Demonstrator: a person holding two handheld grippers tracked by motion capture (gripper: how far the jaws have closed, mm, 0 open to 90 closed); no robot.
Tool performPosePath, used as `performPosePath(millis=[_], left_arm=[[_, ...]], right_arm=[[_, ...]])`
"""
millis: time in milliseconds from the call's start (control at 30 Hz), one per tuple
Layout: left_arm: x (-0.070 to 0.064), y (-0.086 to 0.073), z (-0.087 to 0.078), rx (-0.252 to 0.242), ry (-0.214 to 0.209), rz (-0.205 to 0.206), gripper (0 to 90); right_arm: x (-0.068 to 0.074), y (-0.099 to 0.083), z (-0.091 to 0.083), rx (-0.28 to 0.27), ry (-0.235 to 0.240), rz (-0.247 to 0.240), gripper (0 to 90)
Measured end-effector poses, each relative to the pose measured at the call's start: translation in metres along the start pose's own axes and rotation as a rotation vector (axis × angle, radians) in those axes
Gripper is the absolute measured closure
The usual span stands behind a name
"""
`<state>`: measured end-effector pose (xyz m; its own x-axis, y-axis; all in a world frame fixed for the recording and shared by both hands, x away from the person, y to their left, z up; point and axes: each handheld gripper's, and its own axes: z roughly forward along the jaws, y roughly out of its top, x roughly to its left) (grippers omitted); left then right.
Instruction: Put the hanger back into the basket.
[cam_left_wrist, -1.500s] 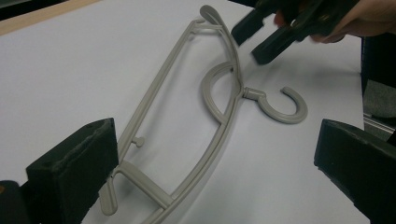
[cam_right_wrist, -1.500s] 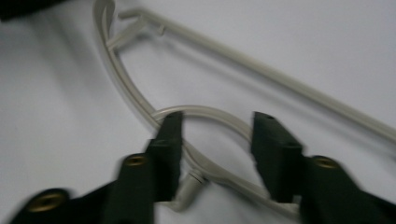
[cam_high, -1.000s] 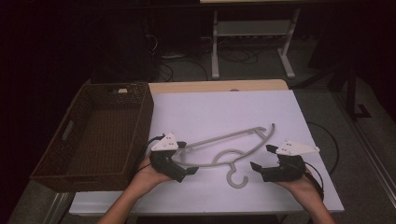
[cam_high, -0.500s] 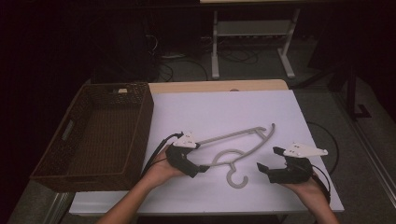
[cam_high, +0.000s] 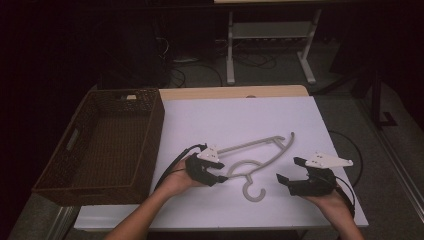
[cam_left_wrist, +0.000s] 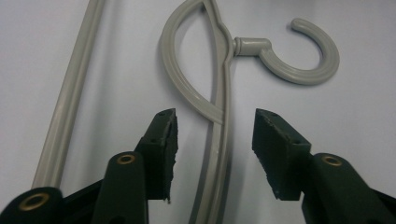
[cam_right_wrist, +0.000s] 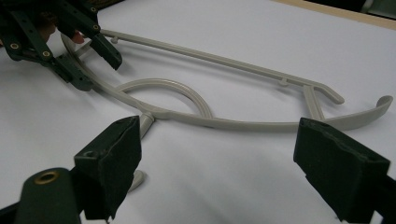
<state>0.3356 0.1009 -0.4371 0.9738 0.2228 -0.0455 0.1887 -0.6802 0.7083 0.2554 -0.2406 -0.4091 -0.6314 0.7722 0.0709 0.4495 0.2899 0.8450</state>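
Observation:
A grey plastic hanger (cam_high: 250, 144) lies flat on the white table cover, its hook (cam_high: 255, 192) pointing toward the near edge. My left gripper (cam_high: 221, 171) is at the hanger's left end, open. In the left gripper view (cam_left_wrist: 215, 126) its jaws stand either side of the hanger's curved arm (cam_left_wrist: 223, 140), just short of the hook (cam_left_wrist: 303, 74), without touching it. My right gripper (cam_high: 290, 170) is held open to the right of the hook with nothing between its jaws. The right gripper view (cam_right_wrist: 224, 135) faces the hanger (cam_right_wrist: 261, 125) and the left gripper (cam_right_wrist: 95, 67) beyond.
A dark wicker basket (cam_high: 156, 130) stands at the table's left side. The white cover (cam_high: 240, 115) has free room behind the hanger. Cables trail from both grippers. A metal stand (cam_high: 270, 30) sits on the floor beyond the table.
My left gripper has moved right along the table and now straddles the hanger's arm near the hook. The right gripper has hardly moved. The hanger lies as before.

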Motion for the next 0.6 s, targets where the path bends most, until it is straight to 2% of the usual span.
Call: performPosePath(millis=[200,500,600], left_arm=[[0.0,-0.0005,0.0024,0.015,-0.012,0.017,60.6],[-0.0008,-0.0011,0.0082,0.055,-0.022,0.045,69.4],[0.0002,-0.0016,0.0082,0.05,-0.023,0.045,71.0]], right_arm=[[-0.0004,-0.0003,0.0002,0.003,0.002,0.005,14.6],[-0.0017,-0.0007,0.0002,0.0,-0.002,0.007,14.6],[-0.0019,-0.0006,-0.0005,0.002,-0.002,0.011,14.6]])
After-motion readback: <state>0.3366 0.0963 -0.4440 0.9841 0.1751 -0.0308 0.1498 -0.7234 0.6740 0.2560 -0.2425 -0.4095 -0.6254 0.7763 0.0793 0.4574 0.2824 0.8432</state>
